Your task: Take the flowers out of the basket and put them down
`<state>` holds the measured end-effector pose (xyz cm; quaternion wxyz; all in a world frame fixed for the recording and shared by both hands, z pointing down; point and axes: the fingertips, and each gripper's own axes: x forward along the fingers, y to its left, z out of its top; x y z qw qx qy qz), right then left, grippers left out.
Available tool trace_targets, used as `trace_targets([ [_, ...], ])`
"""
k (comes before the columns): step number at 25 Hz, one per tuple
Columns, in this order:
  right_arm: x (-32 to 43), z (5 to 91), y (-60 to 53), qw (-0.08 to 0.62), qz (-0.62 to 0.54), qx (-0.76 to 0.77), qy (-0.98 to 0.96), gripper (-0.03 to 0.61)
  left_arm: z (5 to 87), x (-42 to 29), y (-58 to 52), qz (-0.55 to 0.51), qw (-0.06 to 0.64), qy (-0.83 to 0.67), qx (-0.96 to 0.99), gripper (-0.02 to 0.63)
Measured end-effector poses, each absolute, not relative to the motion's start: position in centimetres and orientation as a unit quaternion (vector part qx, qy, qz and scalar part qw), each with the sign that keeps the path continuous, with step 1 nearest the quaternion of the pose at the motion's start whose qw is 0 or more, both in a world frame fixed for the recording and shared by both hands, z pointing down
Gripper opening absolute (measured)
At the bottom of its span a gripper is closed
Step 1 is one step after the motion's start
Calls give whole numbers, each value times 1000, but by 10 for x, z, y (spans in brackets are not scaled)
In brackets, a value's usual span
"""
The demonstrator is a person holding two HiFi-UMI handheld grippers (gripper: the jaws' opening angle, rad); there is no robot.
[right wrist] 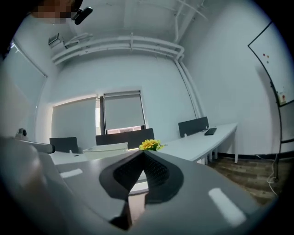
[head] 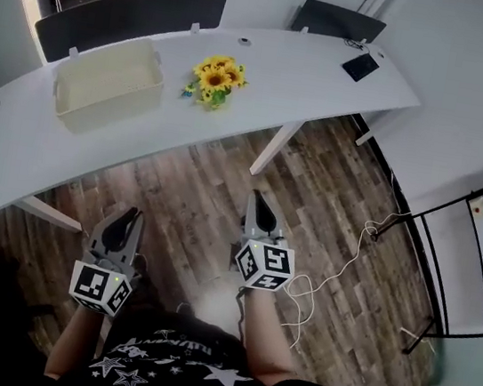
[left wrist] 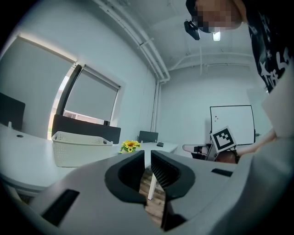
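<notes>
A white basket (head: 116, 102) is seen on the long, curved white counter (head: 285, 82), and nothing is seen inside it. The flowers (head: 217, 79), a small bunch of yellow sunflowers with green leaves, are found on the counter just to the right of the basket, outside it and not touching it. Whether the bunch stands or lies cannot be told. Farther to the right of the basket, well apart and near the counter's end, a dark flat device (head: 360, 67) is laid. Behind the basket, on the far side of the counter, two dark chairs (head: 134, 11) are placed.

Both tools are held well short of the basket, on the near side of the counter, above the wood floor (head: 216, 179). The left tool (head: 133, 215) is held lower and to the left; its jaws are parted by a narrow gap, and only the floor and a counter leg are seen through it, so nothing is gripped. The right tool (head: 257, 197) is pointed toward the counter to the right of the basket; its jaw tips are pressed together and nothing is held between them. A white cable (head: 354, 249) is trailed across the floor far to the right of the basket.
</notes>
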<state>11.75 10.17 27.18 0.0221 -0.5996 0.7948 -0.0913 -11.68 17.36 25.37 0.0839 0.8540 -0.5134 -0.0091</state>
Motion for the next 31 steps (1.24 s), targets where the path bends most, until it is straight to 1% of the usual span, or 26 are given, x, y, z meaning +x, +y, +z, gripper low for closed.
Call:
trace_targets([
  [6,105,255,141,1,-50,-563,825,2,250,-111,213,-24,91,-533,841,48],
  [12,86,248,148,-6,-41,-535,844,2,243,-125,209,-24,84,-554,828,48],
  [17,84,244,171,1,-39,-507,861,2,227,-132,236,-34,57,-597,799,17],
  [20,72,248,175,5,-44,-493,869,2,221,-139,248,-34,45,-608,792,10],
  [25,40,249,174,5,-46,-469,882,2,220,-158,257,-25,55,-610,790,9],
  [27,37,252,176,6,-47,-464,885,2,221,-160,264,-25,62,-610,790,8],
  [31,45,258,184,9,-53,-462,885,2,217,-154,283,-23,56,-610,790,8],
])
